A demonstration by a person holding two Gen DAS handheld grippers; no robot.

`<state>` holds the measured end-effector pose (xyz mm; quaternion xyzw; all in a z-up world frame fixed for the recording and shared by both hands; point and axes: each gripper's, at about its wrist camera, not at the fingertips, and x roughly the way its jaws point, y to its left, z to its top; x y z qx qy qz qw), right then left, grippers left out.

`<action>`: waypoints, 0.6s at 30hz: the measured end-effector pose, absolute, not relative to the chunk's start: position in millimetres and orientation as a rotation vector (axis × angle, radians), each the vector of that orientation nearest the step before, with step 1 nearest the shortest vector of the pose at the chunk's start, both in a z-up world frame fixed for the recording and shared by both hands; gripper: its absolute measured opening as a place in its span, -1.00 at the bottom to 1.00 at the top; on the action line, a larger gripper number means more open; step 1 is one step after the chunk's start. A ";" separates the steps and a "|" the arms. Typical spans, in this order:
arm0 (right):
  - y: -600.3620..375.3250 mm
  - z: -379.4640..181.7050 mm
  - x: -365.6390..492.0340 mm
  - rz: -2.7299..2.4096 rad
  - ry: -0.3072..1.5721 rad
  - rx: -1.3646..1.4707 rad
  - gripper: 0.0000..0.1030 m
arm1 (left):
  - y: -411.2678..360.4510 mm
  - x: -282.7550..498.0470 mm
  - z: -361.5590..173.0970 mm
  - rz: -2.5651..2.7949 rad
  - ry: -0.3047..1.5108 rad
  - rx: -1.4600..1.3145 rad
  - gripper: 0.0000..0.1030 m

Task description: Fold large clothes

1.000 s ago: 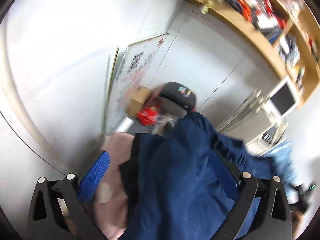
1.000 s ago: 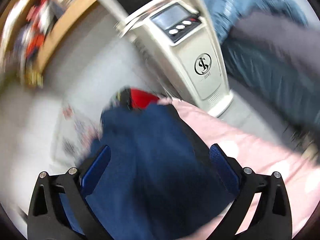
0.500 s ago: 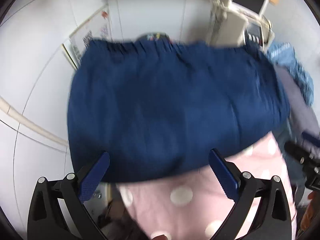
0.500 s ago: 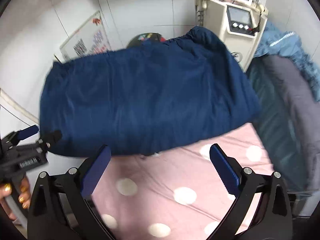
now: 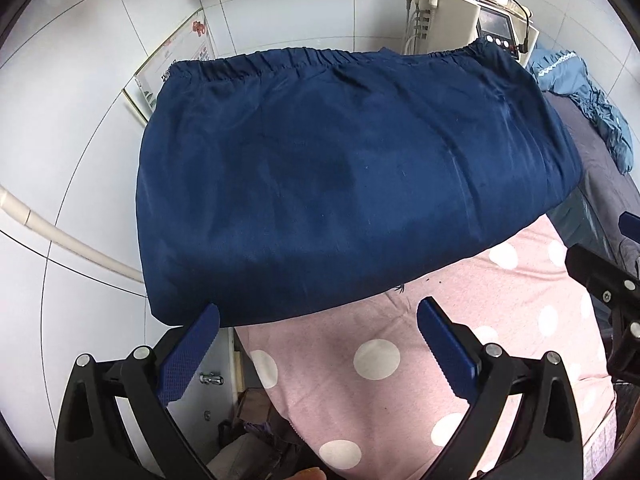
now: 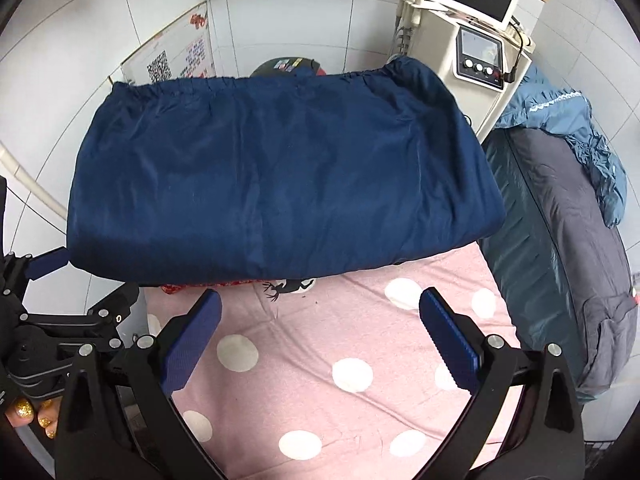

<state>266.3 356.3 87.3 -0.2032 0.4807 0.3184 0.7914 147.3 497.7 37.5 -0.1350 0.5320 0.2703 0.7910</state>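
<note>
A large navy blue garment with an elastic waistband at its far edge lies folded and flat across the far end of a pink polka-dot bed. It also shows in the right wrist view on the same bed. My left gripper is open and empty, just short of the garment's near left corner. My right gripper is open and empty, above the pink sheet in front of the garment's near edge. A small red item peeks out under the garment's near edge.
A white machine with a screen stands at the back right. A second bed with grey and teal bedding lies to the right. A leaning poster board and tiled wall are at the back left. A pipe runs along the left wall.
Both grippers let go of the navy garment, which dropped from in front of the cameras to lie flat on the bed. Both grippers pulled back toward me and steadied.
</note>
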 end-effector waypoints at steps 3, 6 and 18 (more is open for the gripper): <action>359.6 83.9 267.2 0.679 1.043 -0.450 0.89 | 498.3 147.3 34.2 0.581 1.157 -0.291 0.88; 361.3 82.2 267.5 0.682 1.048 -0.451 0.89 | 500.0 148.1 32.1 0.579 1.164 -0.294 0.88; 363.8 78.2 266.3 0.675 1.056 -0.469 0.89 | 503.2 152.5 27.5 0.574 1.179 -0.296 0.88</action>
